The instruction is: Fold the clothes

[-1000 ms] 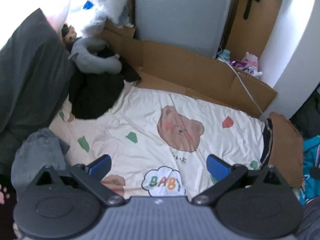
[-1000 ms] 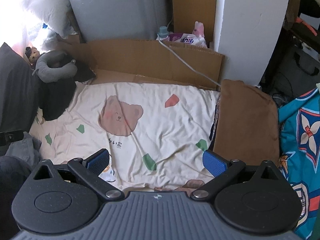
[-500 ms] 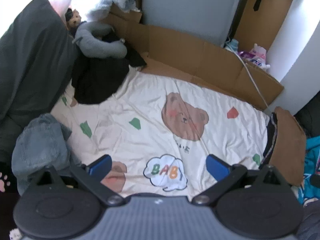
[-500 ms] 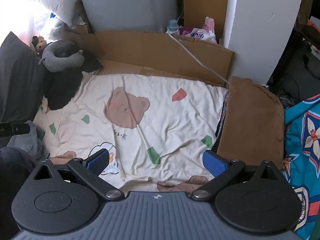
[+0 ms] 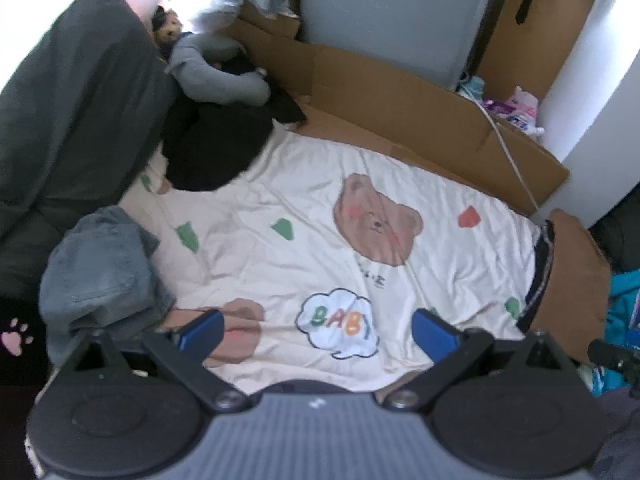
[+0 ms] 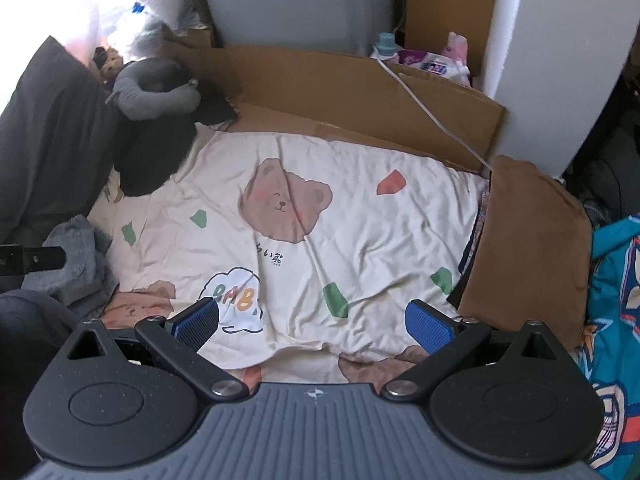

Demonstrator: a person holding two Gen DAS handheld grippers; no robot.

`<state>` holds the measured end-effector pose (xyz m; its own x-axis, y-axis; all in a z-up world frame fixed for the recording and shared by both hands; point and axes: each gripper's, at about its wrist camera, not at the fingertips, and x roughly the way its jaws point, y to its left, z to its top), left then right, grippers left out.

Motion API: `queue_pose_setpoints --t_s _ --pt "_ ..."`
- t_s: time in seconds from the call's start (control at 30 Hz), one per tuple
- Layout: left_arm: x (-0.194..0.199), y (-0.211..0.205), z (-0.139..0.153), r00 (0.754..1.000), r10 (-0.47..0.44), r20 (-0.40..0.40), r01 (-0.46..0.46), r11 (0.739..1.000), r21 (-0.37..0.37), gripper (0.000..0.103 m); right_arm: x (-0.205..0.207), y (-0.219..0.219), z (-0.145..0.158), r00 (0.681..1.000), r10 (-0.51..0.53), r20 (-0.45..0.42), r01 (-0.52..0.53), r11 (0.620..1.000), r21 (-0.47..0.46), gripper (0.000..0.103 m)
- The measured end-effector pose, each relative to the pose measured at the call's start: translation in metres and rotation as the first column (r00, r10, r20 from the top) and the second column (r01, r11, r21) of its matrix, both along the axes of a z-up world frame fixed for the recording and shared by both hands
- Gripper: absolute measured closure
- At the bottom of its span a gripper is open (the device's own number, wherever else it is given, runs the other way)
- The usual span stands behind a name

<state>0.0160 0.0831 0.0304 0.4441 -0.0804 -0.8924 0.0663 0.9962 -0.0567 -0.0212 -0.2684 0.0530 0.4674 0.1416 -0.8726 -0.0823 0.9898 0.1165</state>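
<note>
Both views have crept forward and tipped lower since a second ago, so the cream sheet (image 5: pixel 304 216) printed with bears fills more of each picture. It lies wrinkled over the bed, soft cotton by its look, with two full bear faces, one cloud reading BABY and several green and red blobs.

Left gripper (image 5: pixel 318 330) hovers above the sheet's near edge, its two blue ribbed pads wide apart and holding nothing. Right gripper (image 6: pixel 314 320) hangs likewise, spread wide and empty.

One crumpled grey-blue denim garment (image 5: pixel 100 264) sits heaped at the sheet's left edge, just beside the left gripper. One black garment (image 5: pixel 212 148) lies bunched at the far left corner, with a grey U-shaped neck pillow (image 5: pixel 216 76) on top. Flattened brown cardboard (image 5: pixel 380 96) lines the far side; a tan cushion (image 6: pixel 528 236) borders the right.
</note>
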Motion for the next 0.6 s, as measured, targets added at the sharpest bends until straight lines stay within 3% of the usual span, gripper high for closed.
queue_pose_setpoints --t_s 0.13,0.6 --pt "-0.003 0.019 0.002 0.999 0.047 -0.024 -0.048 0.998 -0.038 0.002 0.000 0.005 0.000 1.000 0.021 -0.003 -0.021 1.000 0.000 0.001" --pt "-0.014 0.035 0.008 0.998 0.050 -0.027 -0.050 0.999 -0.012 0.003 -0.009 0.002 0.008 1.000 0.010 0.015 -0.010 1.000 -0.029 0.001"
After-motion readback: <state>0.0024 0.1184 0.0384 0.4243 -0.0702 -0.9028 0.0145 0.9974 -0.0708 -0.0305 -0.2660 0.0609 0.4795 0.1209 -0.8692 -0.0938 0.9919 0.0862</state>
